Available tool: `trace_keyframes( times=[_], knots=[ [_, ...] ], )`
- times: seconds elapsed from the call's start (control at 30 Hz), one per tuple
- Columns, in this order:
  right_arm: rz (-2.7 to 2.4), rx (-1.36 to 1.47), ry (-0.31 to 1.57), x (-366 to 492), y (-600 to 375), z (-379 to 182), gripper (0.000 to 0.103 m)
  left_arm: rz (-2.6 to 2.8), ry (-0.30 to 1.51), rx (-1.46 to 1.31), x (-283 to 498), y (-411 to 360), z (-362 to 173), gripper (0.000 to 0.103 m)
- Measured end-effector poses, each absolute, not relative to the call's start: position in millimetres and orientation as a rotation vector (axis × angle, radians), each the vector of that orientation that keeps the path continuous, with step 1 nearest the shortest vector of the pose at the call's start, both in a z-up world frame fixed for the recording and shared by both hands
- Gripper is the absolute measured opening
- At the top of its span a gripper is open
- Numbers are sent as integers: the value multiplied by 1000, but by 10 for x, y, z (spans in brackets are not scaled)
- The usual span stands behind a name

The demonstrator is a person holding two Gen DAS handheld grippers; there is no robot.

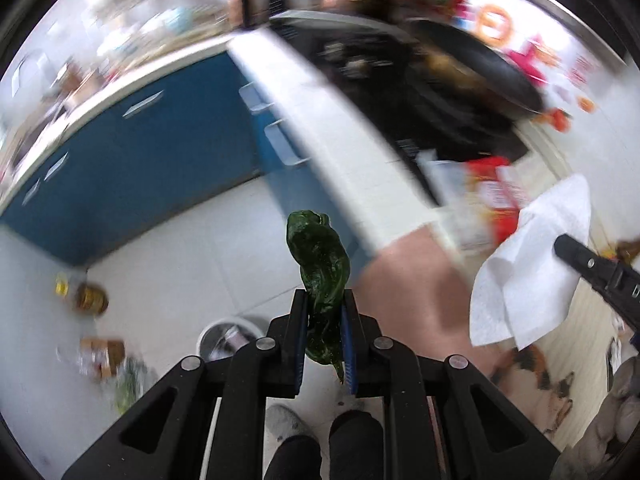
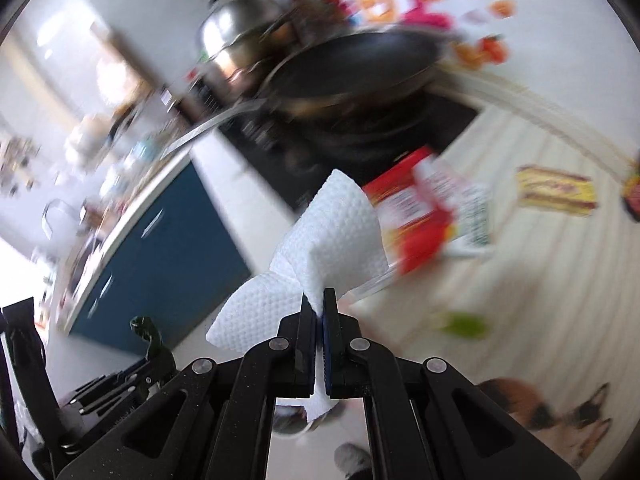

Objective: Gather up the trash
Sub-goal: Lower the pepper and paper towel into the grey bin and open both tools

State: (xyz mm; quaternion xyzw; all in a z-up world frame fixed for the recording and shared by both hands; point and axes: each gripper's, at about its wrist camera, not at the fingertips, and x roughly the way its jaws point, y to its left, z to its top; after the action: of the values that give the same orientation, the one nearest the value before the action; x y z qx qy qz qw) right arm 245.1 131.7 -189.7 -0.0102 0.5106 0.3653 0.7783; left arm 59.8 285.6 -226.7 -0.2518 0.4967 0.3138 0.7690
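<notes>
White round bin [image 1: 224, 334] on pale tiled floor [image 1: 168, 248], contents blurred. Left gripper [image 1: 324, 300] jaws clamped on wilted dark-green leaf [image 1: 318, 264], held above the floor. Right gripper [image 2: 319, 300] jaws pinching white embossed paper towel [image 2: 332, 228] beside the pale surface [image 2: 520, 280]. Black pan [image 2: 352, 68] on stove; blue cabinets [image 1: 140, 152].

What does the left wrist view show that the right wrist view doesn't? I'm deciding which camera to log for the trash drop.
Only the left wrist view shows the white bin on the floor below the left gripper, plus bottles lying on the tiles.

Only the right wrist view shows a yellow packet and something green on the counter.

Both show the green leaf clamped in the left gripper, the white paper towel clamped in the right gripper, the dark pan and the blue cabinets.
</notes>
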Motion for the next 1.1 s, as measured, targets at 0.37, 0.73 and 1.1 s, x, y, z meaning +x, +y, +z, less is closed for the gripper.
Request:
trace_keyframes(
  times=[0.37, 0.73, 1.1],
  knots=[
    [1017, -334, 1375, 1071, 2828, -3657, 2, 983, 1187, -907, -1227, 3882, -3879, 12],
    [1070, -558, 1593, -30, 3541, -7010, 2, 999, 1201, -1445, -2223, 4287, -7297, 12],
    [1079, -763, 1642, -447, 3809, -8971, 4, 906, 1224, -1497, -2336, 4472, -8528, 19]
  ],
)
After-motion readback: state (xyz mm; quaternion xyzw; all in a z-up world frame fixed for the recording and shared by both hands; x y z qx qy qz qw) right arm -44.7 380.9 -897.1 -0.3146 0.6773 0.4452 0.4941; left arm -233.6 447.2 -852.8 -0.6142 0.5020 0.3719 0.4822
